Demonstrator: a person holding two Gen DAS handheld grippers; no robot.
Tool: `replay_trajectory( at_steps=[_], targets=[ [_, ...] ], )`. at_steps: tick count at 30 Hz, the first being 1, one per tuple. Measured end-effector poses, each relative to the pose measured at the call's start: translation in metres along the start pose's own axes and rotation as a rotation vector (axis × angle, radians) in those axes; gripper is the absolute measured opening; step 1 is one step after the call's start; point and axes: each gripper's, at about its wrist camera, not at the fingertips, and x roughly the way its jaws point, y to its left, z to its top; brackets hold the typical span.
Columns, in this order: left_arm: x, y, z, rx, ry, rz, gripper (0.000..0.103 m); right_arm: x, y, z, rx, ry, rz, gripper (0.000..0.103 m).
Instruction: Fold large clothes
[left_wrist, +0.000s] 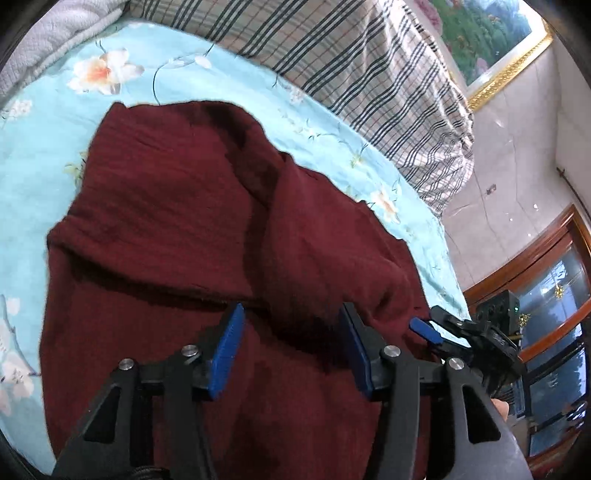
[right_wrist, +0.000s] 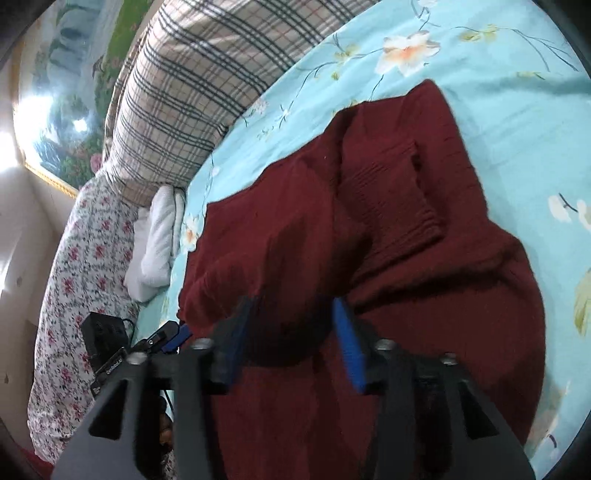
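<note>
A: Item one, dark red knitted sweater (left_wrist: 177, 206). Location?

B: Spread on the light blue floral bedsheet (left_wrist: 44, 122), partly folded. A sleeve with ribbed cuff (right_wrist: 406, 206) lies across the body. The plaid pillow (left_wrist: 332, 55) sits at the far edge, well apart from the garment.

A: Item two, left gripper (left_wrist: 291, 332). State?

B: Blue pads spread wide, nothing between them. It hovers over the near part of the sweater; contact with the cloth cannot be told.

A: Item three, right gripper (right_wrist: 295, 325). State?

B: Likewise parted and holding nothing, over the near middle of the garment. The picture is blurred there, so touch is uncertain.

A: Other entries?

B: White folded cloth (right_wrist: 155, 243) and a floral quilt (right_wrist: 74, 258) at the left side in the right wrist view; a framed landscape picture (left_wrist: 491, 40) on the wall.

A: Risks, as judged?

B: Three. First, thick knit: a pinch may catch only the top layer, so the fold beneath drags and opens. Second, the laid sleeve is loose; lifting the hem quickly could slide it off the body. Third, the two grippers sit near each other, so uneven lifting would skew the fold line and bunch the middle.
</note>
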Motion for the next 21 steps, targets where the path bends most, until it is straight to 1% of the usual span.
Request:
replay_trajectory(
  at_steps=[2, 3, 4, 5, 6, 7, 8, 10, 12, 13, 14, 15, 16, 17, 18, 19, 21],
  targets=[
    [0.016, 0.002, 0.004, -0.021, 0.040, -0.025, 0.054, 0.010, 0.000, 0.000, 0.012, 0.022, 0.008, 0.059],
    [0.023, 0.001, 0.006, -0.024, 0.049, -0.030, 0.051, 0.015, 0.001, 0.000, 0.014, 0.031, 0.013, 0.059],
    [0.027, -0.002, 0.006, -0.019, 0.052, -0.040, 0.047, 0.019, 0.003, 0.000, 0.012, 0.040, 0.021, 0.059],
    [0.029, -0.008, 0.008, -0.001, 0.050, -0.052, 0.040, 0.026, 0.009, 0.000, -0.003, 0.054, 0.030, 0.056],
    [0.030, -0.013, 0.009, 0.019, 0.049, -0.056, 0.018, 0.031, 0.015, 0.001, -0.021, 0.063, 0.027, 0.047],
    [0.030, -0.020, 0.010, 0.043, 0.052, -0.060, 0.006, 0.035, 0.019, 0.002, -0.033, 0.075, 0.026, 0.022],
    [0.026, -0.027, 0.013, 0.068, 0.040, -0.056, 0.007, 0.037, 0.026, 0.004, -0.047, 0.081, 0.027, 0.008],
    [0.007, -0.040, 0.020, 0.109, -0.019, -0.054, 0.007, 0.030, 0.039, 0.008, -0.072, 0.048, 0.071, 0.008],
    [-0.010, -0.046, 0.024, 0.136, -0.068, -0.045, 0.007, 0.017, 0.058, 0.011, -0.121, 0.012, 0.144, 0.008],
    [-0.018, -0.045, 0.027, 0.149, -0.085, -0.017, 0.007, 0.015, 0.064, 0.010, -0.142, 0.018, 0.163, 0.008],
    [-0.020, -0.041, 0.028, 0.157, -0.084, 0.012, 0.007, 0.016, 0.069, 0.008, -0.165, 0.051, 0.168, 0.011],
    [-0.019, -0.037, 0.029, 0.158, -0.079, 0.035, 0.007, 0.018, 0.069, 0.006, -0.176, 0.073, 0.142, 0.012],
    [-0.015, -0.028, 0.029, 0.151, -0.061, 0.073, 0.006, 0.020, 0.066, 0.003, -0.185, 0.082, 0.102, 0.023],
    [-0.008, -0.016, 0.026, 0.131, -0.027, 0.109, 0.003, 0.020, 0.060, -0.001, -0.191, 0.079, 0.029, 0.037],
    [-0.004, -0.005, 0.023, 0.111, -0.001, 0.127, 0.003, 0.019, 0.052, -0.003, -0.179, 0.068, -0.010, 0.041],
    [0.000, 0.006, 0.018, 0.084, 0.027, 0.146, 0.004, 0.017, 0.045, -0.004, -0.154, 0.063, -0.025, 0.043],
    [0.000, 0.018, 0.013, 0.051, 0.045, 0.160, 0.004, 0.010, 0.031, -0.004, -0.096, 0.048, -0.023, 0.043]
  ],
)
